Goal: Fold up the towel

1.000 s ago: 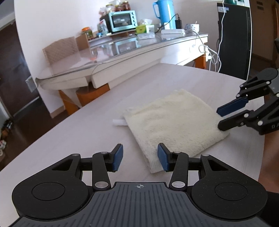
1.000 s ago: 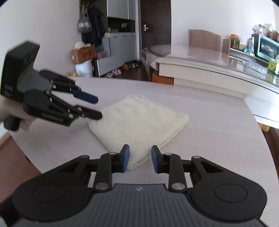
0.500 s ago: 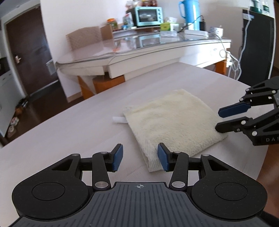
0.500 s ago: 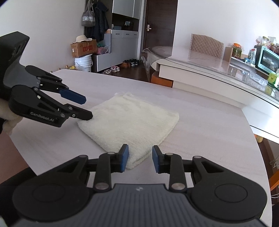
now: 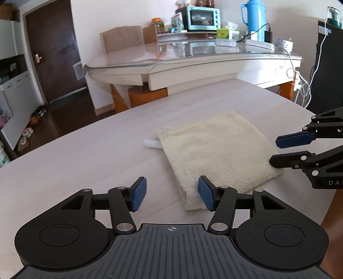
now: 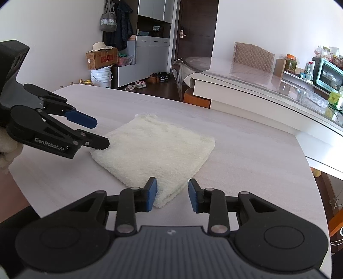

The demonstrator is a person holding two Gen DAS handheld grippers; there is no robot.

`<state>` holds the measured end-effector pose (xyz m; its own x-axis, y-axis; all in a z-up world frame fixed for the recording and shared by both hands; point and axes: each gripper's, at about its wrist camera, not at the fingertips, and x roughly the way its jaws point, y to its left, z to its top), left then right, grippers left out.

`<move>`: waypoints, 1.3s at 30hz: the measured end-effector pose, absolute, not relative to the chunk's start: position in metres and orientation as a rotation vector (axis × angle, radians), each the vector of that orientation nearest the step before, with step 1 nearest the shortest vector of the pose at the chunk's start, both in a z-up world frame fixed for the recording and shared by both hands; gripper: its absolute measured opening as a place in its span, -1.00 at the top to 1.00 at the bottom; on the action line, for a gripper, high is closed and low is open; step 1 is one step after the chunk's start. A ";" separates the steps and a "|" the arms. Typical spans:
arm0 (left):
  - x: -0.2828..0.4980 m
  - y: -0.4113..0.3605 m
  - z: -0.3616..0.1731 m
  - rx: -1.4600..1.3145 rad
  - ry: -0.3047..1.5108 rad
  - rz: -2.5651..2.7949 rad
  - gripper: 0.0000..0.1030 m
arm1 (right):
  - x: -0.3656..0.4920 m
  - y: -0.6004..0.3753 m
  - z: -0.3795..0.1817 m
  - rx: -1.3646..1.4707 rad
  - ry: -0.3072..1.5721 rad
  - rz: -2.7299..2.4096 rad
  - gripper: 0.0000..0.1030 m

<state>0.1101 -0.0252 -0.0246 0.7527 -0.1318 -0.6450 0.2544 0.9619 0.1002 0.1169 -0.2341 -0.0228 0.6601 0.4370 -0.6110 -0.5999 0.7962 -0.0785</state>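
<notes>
The towel (image 5: 216, 158) is lying folded into a thick cream square on the pale table (image 5: 85, 154), and everything else is placed from it. A small white tag (image 5: 151, 143) is sticking out from its far left corner in the left wrist view.

The left gripper (image 5: 172, 194) is hovering at the towel's near corner with its jaws standing apart and holding nothing. Its right blue pad (image 5: 204, 193) is sitting against the folded edge there, while the other pad is over bare table just beside the towel. In the right wrist view the same gripper (image 6: 101, 134) is reaching in from the left, its lower finger touching the towel's left corner and its upper finger raised clear above the cloth.

The right gripper (image 6: 172, 195) is waiting at the opposite near corner, jaws likewise apart and empty. That corner is lying between its pads, just ahead of them. Seen from the left wrist, this gripper (image 5: 273, 151) is coming in from the right, its lower finger resting at the towel's right edge and its blue-padded finger lifted above it.

Beyond the towel a glass-topped counter (image 5: 193, 58) is carrying a teal oven (image 5: 201, 18) and a blue jug (image 5: 255, 19).
</notes>
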 end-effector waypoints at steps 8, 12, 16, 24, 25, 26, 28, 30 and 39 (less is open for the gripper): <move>0.111 -0.028 -0.024 0.179 0.691 -0.181 -0.28 | 0.125 -0.234 -0.022 -0.301 0.609 0.601 0.31; 0.110 -0.028 -0.025 0.162 0.694 -0.162 -0.33 | 0.129 -0.234 -0.023 -0.303 0.607 0.605 0.27; 0.111 -0.027 -0.026 0.157 0.689 -0.155 -0.41 | 0.134 -0.236 -0.022 -0.307 0.606 0.611 0.27; 0.122 -0.026 -0.026 0.175 0.688 -0.133 -0.54 | 0.145 -0.234 -0.022 -0.340 0.608 0.647 0.25; 0.122 -0.026 -0.026 0.177 0.687 -0.129 -0.55 | 0.147 -0.234 -0.022 -0.349 0.608 0.654 0.24; 0.123 -0.026 -0.026 0.182 0.685 -0.123 -0.55 | 0.148 -0.234 -0.021 -0.355 0.608 0.657 0.22; 0.123 -0.027 -0.026 0.183 0.686 -0.120 -0.57 | 0.151 -0.234 -0.021 -0.379 0.608 0.673 0.20; 0.123 -0.027 -0.026 0.181 0.687 -0.115 -0.58 | 0.153 -0.237 -0.021 -0.383 0.611 0.686 0.17; 0.122 -0.030 -0.025 0.189 0.686 -0.090 -0.60 | 0.148 -0.245 -0.018 -0.313 0.587 0.680 0.17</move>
<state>0.1216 -0.0298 -0.0249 0.7709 -0.0199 -0.6366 0.1443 0.9790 0.1442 0.1479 -0.2446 -0.0182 0.6263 0.4966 -0.6009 -0.6670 0.7404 -0.0832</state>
